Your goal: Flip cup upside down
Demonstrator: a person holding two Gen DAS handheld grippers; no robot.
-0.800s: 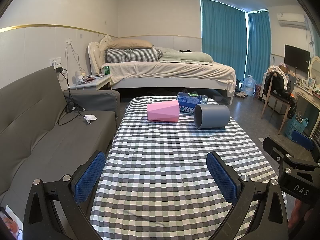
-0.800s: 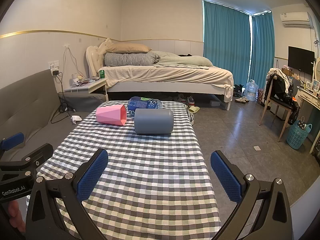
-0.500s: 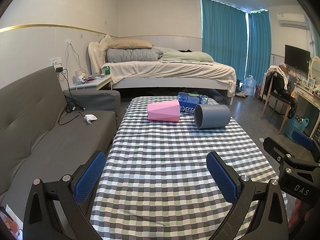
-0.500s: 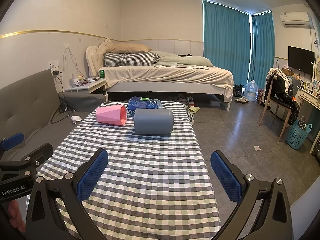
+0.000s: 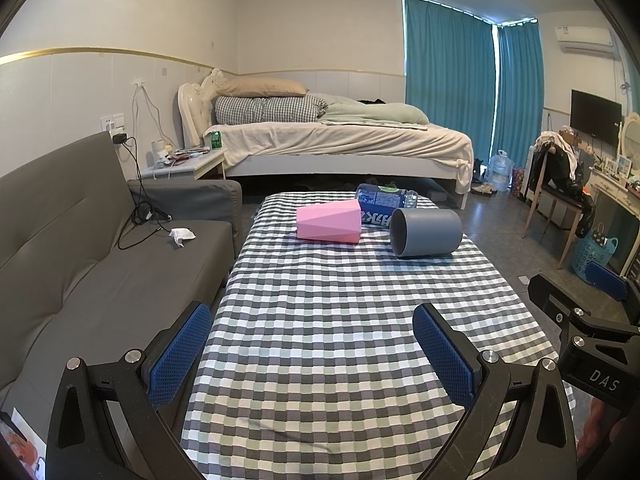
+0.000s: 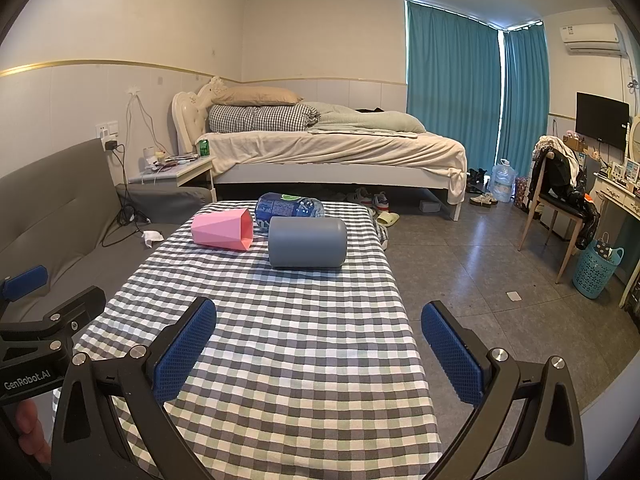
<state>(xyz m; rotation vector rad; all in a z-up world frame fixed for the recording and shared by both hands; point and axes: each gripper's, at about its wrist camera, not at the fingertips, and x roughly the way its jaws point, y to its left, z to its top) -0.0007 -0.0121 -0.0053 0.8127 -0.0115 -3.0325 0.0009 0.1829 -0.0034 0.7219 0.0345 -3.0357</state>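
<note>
A grey cup (image 5: 426, 232) lies on its side at the far end of the checkered table (image 5: 340, 340), its mouth facing left; it also shows in the right wrist view (image 6: 307, 242). A pink faceted cup (image 5: 329, 221) lies on its side to its left, also seen in the right wrist view (image 6: 223, 228). My left gripper (image 5: 312, 356) is open and empty over the table's near end. My right gripper (image 6: 318, 354) is open and empty over the near right edge. Both are well short of the cups.
A blue-labelled water bottle (image 5: 384, 199) lies behind the cups. A grey sofa (image 5: 80, 248) runs along the table's left side. A bed (image 6: 332, 148) stands behind the table. A chair (image 6: 560, 200) and a blue basket (image 6: 598, 266) are at the right.
</note>
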